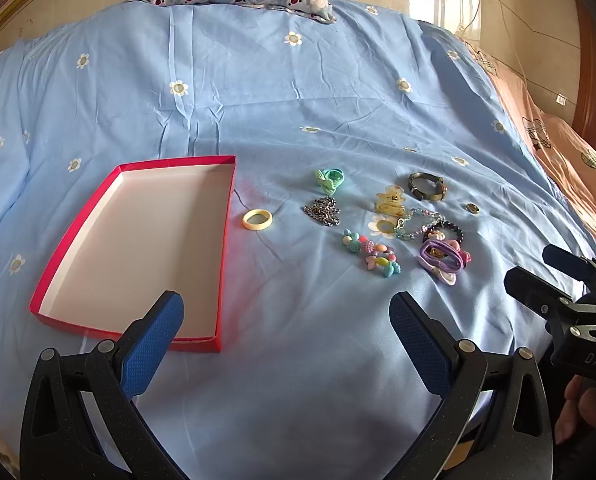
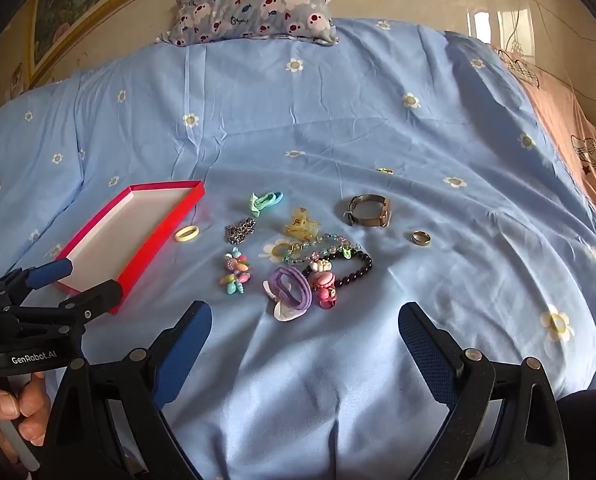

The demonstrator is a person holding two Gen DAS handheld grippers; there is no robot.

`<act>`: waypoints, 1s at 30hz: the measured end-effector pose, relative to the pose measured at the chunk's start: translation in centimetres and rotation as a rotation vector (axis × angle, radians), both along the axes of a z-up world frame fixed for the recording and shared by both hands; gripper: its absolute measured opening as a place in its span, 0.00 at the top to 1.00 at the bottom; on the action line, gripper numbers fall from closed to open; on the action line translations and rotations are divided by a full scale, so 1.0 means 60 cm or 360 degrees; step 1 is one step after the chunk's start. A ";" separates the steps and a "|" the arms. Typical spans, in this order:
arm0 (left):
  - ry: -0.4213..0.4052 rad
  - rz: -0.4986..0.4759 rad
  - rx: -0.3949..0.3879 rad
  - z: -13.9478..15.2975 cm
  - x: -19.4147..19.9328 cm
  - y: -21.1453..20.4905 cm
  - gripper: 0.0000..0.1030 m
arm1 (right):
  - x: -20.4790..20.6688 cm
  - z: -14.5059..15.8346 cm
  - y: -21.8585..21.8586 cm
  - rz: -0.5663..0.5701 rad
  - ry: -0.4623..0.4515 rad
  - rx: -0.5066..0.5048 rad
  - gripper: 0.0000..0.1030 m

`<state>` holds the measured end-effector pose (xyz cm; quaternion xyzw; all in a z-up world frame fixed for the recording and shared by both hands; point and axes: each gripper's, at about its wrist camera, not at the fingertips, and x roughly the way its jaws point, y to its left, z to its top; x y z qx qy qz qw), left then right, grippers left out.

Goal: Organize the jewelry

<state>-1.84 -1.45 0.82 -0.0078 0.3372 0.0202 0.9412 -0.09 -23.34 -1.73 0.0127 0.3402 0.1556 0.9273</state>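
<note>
Left wrist view has the left claw (image 1: 286, 320) nearest, its blue pads spread wide apart over bare blue bedsheet (image 1: 298, 380) with nothing between them; the right claw (image 2: 304, 332) in its own view stands just as wide and empty. Nothing has been sorted yet, judging by the layout. Just ahead and to the left of the left claw lies the red box (image 1: 226, 248), its white floor bare. Beyond the right claw, close in front, sits the purple hair tie (image 2: 292, 286) touching a pink charm and the dark bead bracelet (image 2: 358, 266). Left of that lies the pastel bead cluster (image 2: 236, 270), then the cream ring (image 2: 187, 233) just beside the box wall. Farther out are the metal chain (image 2: 240, 229), yellow hair clip (image 2: 302, 224), green hair tie (image 2: 266, 200), watch (image 2: 368, 210) and metal ring (image 2: 421, 237). Every piece remains to be moved.
</note>
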 end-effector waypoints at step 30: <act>0.0004 0.0003 0.0006 -0.004 0.002 0.001 0.00 | -0.001 -0.001 0.006 0.0036 0.0030 0.0044 0.07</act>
